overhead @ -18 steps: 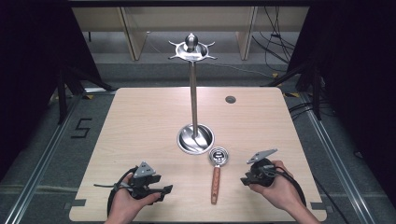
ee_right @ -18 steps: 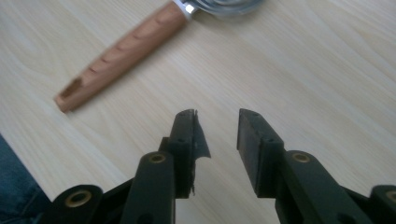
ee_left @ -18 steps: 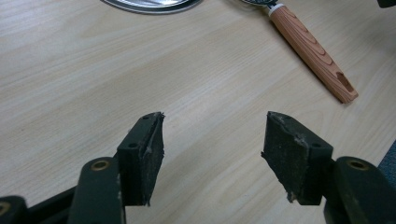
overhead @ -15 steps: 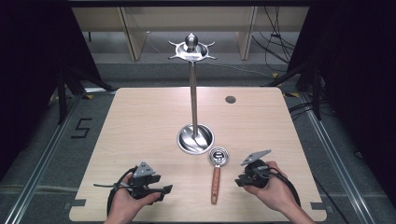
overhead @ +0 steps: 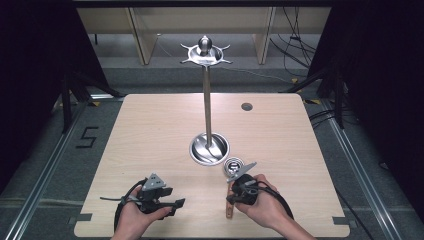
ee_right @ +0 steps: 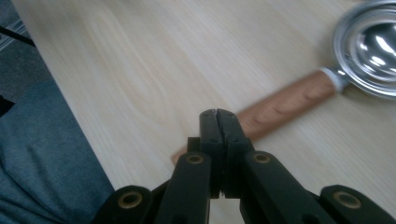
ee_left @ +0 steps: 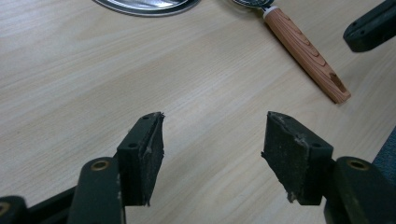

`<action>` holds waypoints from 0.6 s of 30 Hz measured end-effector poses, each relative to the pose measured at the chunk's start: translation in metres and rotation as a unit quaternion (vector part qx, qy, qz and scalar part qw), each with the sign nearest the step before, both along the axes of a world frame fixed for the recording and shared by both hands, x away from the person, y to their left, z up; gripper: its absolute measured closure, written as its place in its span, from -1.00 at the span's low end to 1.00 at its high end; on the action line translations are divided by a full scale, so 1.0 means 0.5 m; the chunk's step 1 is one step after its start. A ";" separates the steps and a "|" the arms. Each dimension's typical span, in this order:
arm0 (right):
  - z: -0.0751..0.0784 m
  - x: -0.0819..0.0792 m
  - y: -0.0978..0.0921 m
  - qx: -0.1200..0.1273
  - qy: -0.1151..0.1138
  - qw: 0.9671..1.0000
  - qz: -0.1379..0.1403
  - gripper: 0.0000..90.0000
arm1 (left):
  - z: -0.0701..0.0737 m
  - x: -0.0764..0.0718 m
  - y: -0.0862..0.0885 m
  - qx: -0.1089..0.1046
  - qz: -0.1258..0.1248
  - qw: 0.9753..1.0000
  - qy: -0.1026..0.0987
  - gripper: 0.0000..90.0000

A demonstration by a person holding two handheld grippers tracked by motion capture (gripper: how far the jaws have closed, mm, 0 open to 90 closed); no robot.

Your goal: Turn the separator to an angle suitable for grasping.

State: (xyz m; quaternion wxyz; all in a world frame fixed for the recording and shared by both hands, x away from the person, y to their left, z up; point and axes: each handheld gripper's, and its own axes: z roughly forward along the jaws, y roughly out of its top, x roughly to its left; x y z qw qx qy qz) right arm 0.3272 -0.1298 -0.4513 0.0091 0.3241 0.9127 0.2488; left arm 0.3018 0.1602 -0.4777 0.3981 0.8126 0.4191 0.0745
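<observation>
A small metal strainer-like utensil with a wooden handle (overhead: pixel 230 206) lies on the table, its round bowl (overhead: pixel 233 164) near the stand's base. My right gripper (overhead: pixel 236 195) hovers just over the handle, shut with nothing between the jaws. In the right gripper view its tips (ee_right: pixel 218 115) sit above the handle (ee_right: pixel 285 105) near its end, the bowl (ee_right: pixel 373 51) at upper right. My left gripper (overhead: pixel 176 203) rests open at the front left. In the left gripper view the open gripper (ee_left: pixel 210 154) has bare wood between its jaws, with the handle (ee_left: pixel 306 51) farther off.
A metal stand (overhead: pixel 207 110) with a round base (overhead: pixel 209 149) and a hooked top (overhead: pixel 205 52) rises from the middle of the light wood table (overhead: pixel 150 125). A dark round spot (overhead: pixel 246 106) marks the far right. The table's front edge is close below both hands.
My right gripper has moved left, from beside the utensil to over its wooden handle. The left gripper has stayed put.
</observation>
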 end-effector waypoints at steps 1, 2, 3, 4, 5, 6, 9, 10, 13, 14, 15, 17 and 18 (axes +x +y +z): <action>0.001 -0.004 0.009 -0.001 0.007 1.000 0.002 1.00 | 0.000 0.000 0.000 0.001 -0.001 1.000 0.000 -0.18; -0.002 -0.004 0.017 -0.001 0.006 1.000 0.008 1.00 | 0.000 0.000 0.001 0.002 -0.001 1.000 0.000 -0.18; -0.005 -0.002 0.024 -0.002 0.005 1.000 0.018 1.00 | 0.001 -0.001 0.001 0.002 -0.001 1.000 -0.001 -0.18; -0.007 -0.004 0.030 -0.005 0.010 1.000 0.015 1.00 | 0.001 -0.001 0.001 0.001 -0.002 1.000 0.000 -0.18; -0.010 -0.005 0.034 -0.007 0.010 1.000 0.016 1.00 | 0.001 -0.001 0.001 0.001 -0.002 1.000 -0.001 -0.18; -0.014 -0.006 0.038 -0.006 0.011 1.000 0.019 1.00 | 0.003 -0.002 0.001 0.004 0.002 1.000 -0.001 -0.18; -0.021 -0.013 0.050 -0.011 0.016 0.999 0.026 1.00 | 0.001 -0.001 0.000 -0.002 -0.001 1.000 -0.001 -0.18; -0.024 -0.015 0.053 -0.011 0.015 0.999 0.028 1.00 | 0.001 -0.001 0.000 -0.002 -0.001 1.000 -0.001 -0.18; -0.029 -0.018 0.057 -0.025 0.011 0.999 0.027 1.00 | 0.001 0.000 0.000 0.007 -0.001 1.000 -0.003 -0.18; -0.032 -0.019 0.057 -0.028 0.012 0.999 0.028 1.00 | 0.001 0.000 0.001 0.006 -0.001 1.000 -0.003 -0.18; -0.034 -0.019 0.057 -0.034 0.008 0.999 0.028 1.00 | 0.001 0.000 0.001 0.006 -0.001 1.000 -0.003 -0.18; -0.039 -0.020 0.055 -0.038 0.011 0.999 0.029 1.00 | 0.001 -0.001 0.000 0.000 -0.001 1.000 -0.001 -0.18; -0.041 -0.021 0.055 -0.043 0.008 0.999 0.029 1.00 | 0.001 -0.001 0.000 -0.002 -0.001 1.000 -0.001 -0.18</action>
